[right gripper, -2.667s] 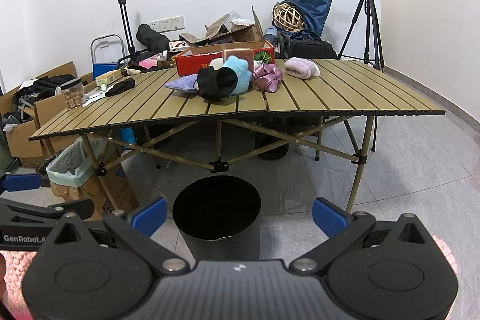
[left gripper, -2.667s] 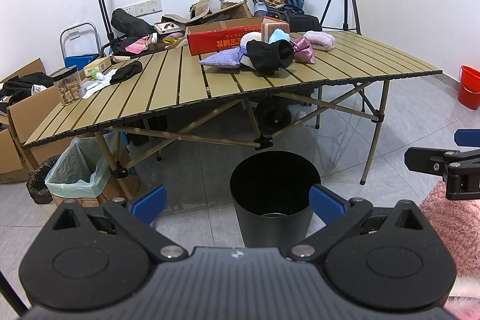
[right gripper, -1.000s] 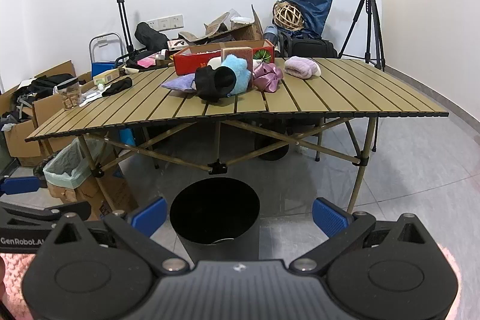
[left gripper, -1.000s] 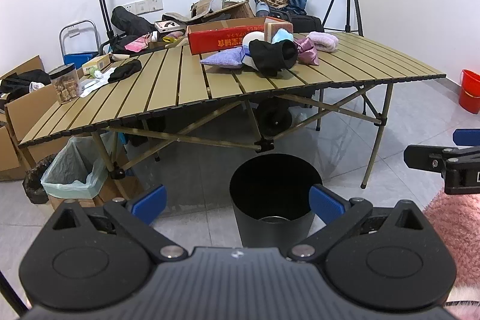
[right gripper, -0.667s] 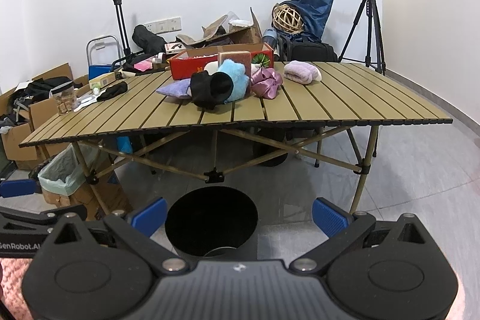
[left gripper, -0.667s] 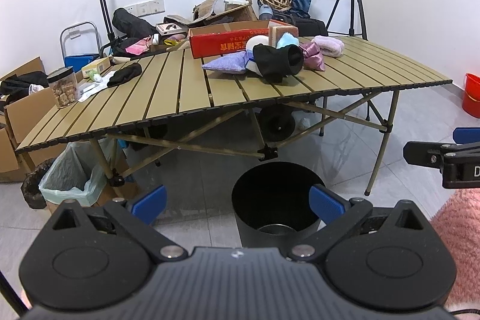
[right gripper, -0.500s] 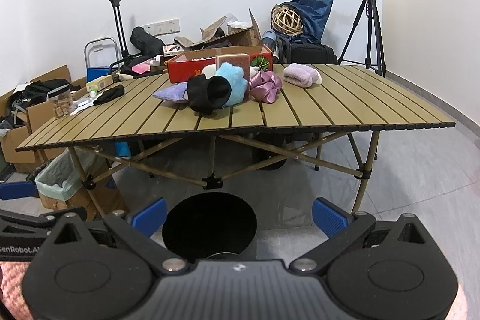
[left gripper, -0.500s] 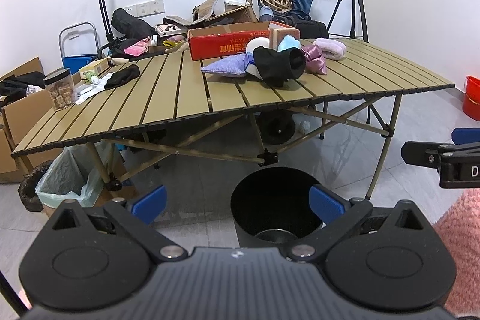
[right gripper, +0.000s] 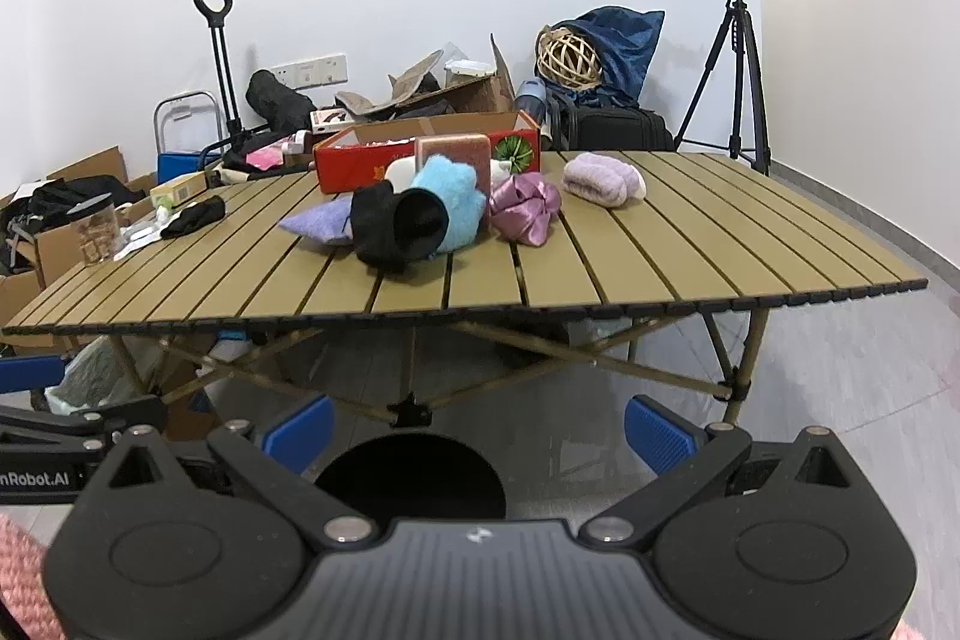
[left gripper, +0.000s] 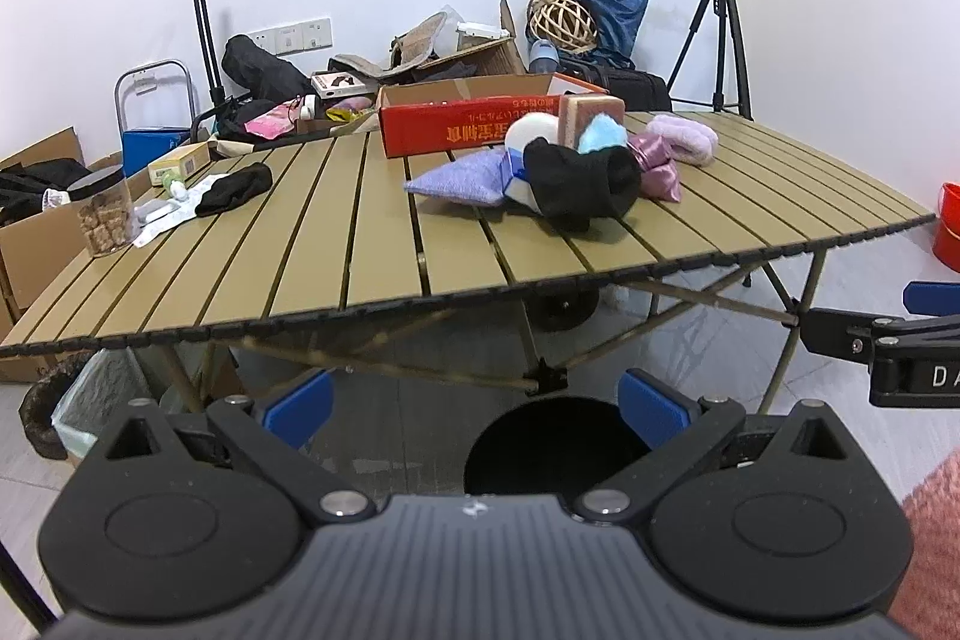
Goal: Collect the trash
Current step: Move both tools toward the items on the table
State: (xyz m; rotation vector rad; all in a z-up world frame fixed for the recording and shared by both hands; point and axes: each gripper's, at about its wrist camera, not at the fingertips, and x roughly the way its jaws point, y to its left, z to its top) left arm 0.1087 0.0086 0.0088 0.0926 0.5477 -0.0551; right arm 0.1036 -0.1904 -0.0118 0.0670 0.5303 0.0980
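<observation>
Both wrist views look level, side by side, toward the table (left gripper: 384, 244).

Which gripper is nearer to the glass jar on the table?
Left. The left gripper is on the jar side; the right gripper lies farther toward the table's other end. Both hang open, short of the table.

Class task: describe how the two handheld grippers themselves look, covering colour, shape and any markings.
Both are matte black. The left gripper and right gripper each have two rounded housings with circular recesses, silver screws, a ribbed centre bearing a small logo, and angled linkage arms ending in blue ribbed pads. Seen from the side, each carries white lettering, only partly in frame. No cables, hands or sleeves show.
</observation>
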